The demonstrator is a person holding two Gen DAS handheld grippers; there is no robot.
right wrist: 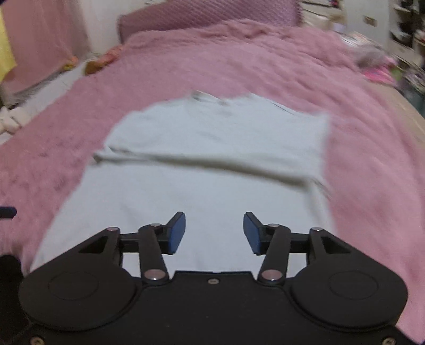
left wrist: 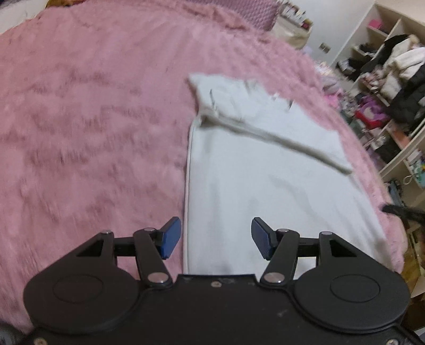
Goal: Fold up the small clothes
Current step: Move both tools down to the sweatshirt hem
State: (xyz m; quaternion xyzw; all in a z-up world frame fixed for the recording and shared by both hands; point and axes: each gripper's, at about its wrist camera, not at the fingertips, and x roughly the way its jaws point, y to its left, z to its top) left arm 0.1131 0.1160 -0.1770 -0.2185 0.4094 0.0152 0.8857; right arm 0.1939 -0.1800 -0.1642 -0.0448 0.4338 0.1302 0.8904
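Note:
A pale white-grey garment (left wrist: 265, 180) lies flat on a pink fluffy blanket (left wrist: 87, 127), with a folded flap across its far part. It also shows in the right wrist view (right wrist: 202, 183), with the fold running across it. My left gripper (left wrist: 215, 236) is open and empty above the garment's near left edge. My right gripper (right wrist: 214, 232) is open and empty above the garment's near part. The right gripper's tip (left wrist: 398, 211) shows at the right edge of the left wrist view. Both views are motion-blurred.
The pink blanket (right wrist: 366, 159) covers a bed. Open shelves with clothes and toys (left wrist: 385, 87) stand to the right. A purple headboard (right wrist: 202, 16) is at the far end. Small items (right wrist: 98, 62) lie by the bed's far left side.

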